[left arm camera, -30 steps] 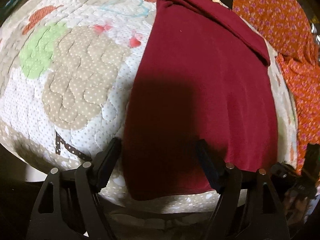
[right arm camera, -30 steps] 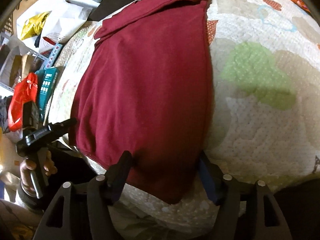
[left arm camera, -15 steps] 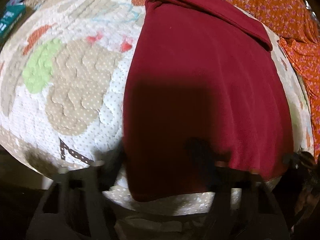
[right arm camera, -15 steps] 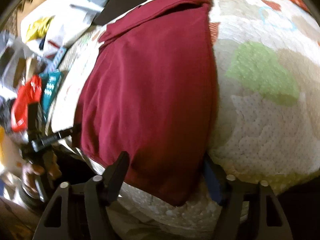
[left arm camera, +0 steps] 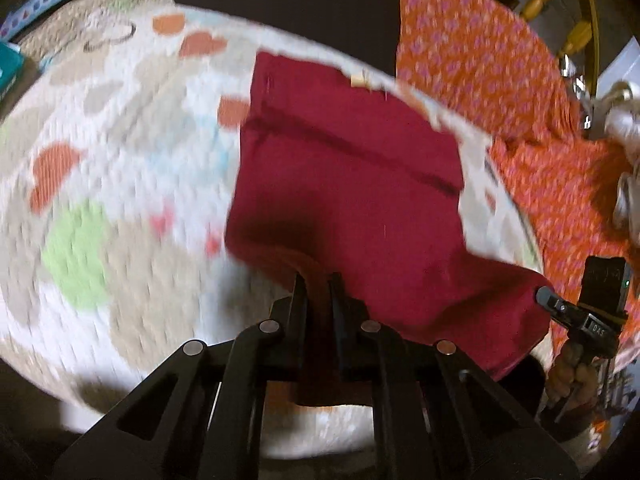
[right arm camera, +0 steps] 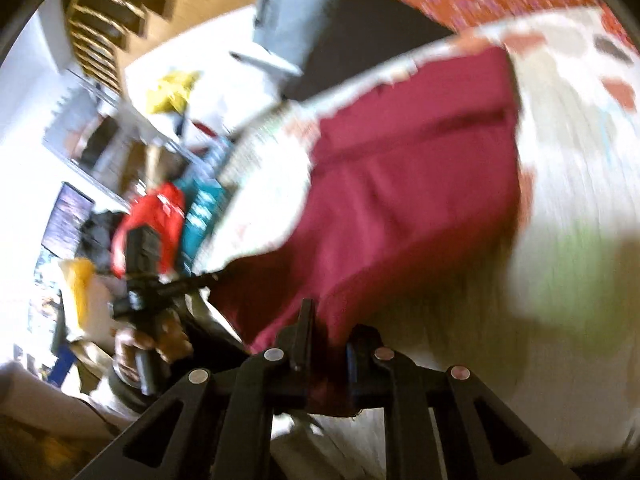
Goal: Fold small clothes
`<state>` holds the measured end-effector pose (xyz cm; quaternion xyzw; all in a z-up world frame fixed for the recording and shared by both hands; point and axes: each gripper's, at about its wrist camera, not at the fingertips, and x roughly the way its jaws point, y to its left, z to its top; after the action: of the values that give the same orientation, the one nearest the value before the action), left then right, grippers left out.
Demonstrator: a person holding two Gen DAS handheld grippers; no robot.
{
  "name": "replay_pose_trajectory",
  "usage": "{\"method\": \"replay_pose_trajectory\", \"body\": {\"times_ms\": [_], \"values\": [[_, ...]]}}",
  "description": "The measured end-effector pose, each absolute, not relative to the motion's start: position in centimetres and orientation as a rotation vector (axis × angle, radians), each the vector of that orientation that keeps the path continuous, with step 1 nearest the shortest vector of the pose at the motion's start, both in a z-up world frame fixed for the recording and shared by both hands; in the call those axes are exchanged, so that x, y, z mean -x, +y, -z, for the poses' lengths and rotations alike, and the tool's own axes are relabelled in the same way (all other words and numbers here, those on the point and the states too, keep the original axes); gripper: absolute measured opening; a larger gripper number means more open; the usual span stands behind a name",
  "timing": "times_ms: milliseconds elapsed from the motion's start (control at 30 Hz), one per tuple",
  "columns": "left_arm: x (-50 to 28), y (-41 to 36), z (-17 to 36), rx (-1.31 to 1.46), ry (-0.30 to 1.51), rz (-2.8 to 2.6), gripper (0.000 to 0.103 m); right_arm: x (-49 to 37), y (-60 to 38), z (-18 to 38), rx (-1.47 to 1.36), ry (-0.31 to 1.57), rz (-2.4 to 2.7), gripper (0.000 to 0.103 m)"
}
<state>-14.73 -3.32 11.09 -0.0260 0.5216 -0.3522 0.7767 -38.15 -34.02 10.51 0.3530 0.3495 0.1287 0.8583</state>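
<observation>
While lifted at its near hem — maroon garment (left arm camera: 352,184) | both hand-held grippers clamped on it | blurred

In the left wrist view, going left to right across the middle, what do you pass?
Patterned quilt → maroon garment → orange floral cloth.

Patchwork quilt (left arm camera: 120,208), maroon garment (left arm camera: 352,184) and orange floral cloth (left arm camera: 560,184) on it
</observation>
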Motion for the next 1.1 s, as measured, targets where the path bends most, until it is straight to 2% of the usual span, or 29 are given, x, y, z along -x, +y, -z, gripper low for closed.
{"method": "replay_pose_trajectory", "body": {"times_ms": [200,367,500,600,667,733,767,800,833,867,900,1000,1100], "values": [[7.2,-8.6,-13.7,0.092,1.057,0.746,0.008,31.7,-38.6,-14.2,-0.723,0.622,-0.224,0.012],[-0.7,-14.8,-14.3,0.068,1.01,0.701,0.008,25.1,-43.3,-14.5,-0.701,0.621,-0.158,0.012],[-6.2,-18.5,-12.2,0.067,0.99,0.64,0.008,19.8,-48.9,-11.6,-0.754,0.615,-0.02,0.012],[-9.1,-18.9,-9.5,0.133,1.05,0.619,0.009,16.0,-51.9,-7.7,-0.809,0.644,0.022,0.013],[-10.5,-18.5,-8.2,0.151,1.108,0.603,0.012,13.5,-53.1,-6.0,-0.796,0.769,0.051,0.022],[-10.7,-18.0,-8.2,0.162,1.124,0.618,0.012,13.6,-54.1,-6.0,-0.826,0.764,0.033,0.022],[-10.8,-17.6,-8.5,0.17,1.115,0.622,0.016,14.0,-54.3,-6.3,-0.845,0.737,0.021,0.022],[-10.8,-17.0,-9.1,0.171,1.086,0.597,0.03,14.8,-54.6,-7.1,-0.866,0.69,0.014,0.023],[-10.7,-16.5,-9.7,0.175,1.054,0.572,0.04,15.6,-54.9,-7.7,-0.859,0.652,0.034,0.028],[-10.5,-15.9,-10.5,0.2,1.015,0.563,0.06,16.3,-54.8,-8.5,-0.849,0.619,0.054,0.034],[-10.3,-15.4,-11.0,0.228,0.988,0.566,0.067,17.3,-55.2,-9.5,-0.844,0.557,0.073,0.036],[-10.0,-15.3,-11.7,0.247,0.964,0.604,0.068,18.6,-54.5,-11.2,-0.81,0.477,0.045,0.037],[-9.5,-17.2,-10.9,0.185,0.978,0.624,0.068,16.4,-51.3,-11.5,-0.638,0.593,0.019,0.037]]}}
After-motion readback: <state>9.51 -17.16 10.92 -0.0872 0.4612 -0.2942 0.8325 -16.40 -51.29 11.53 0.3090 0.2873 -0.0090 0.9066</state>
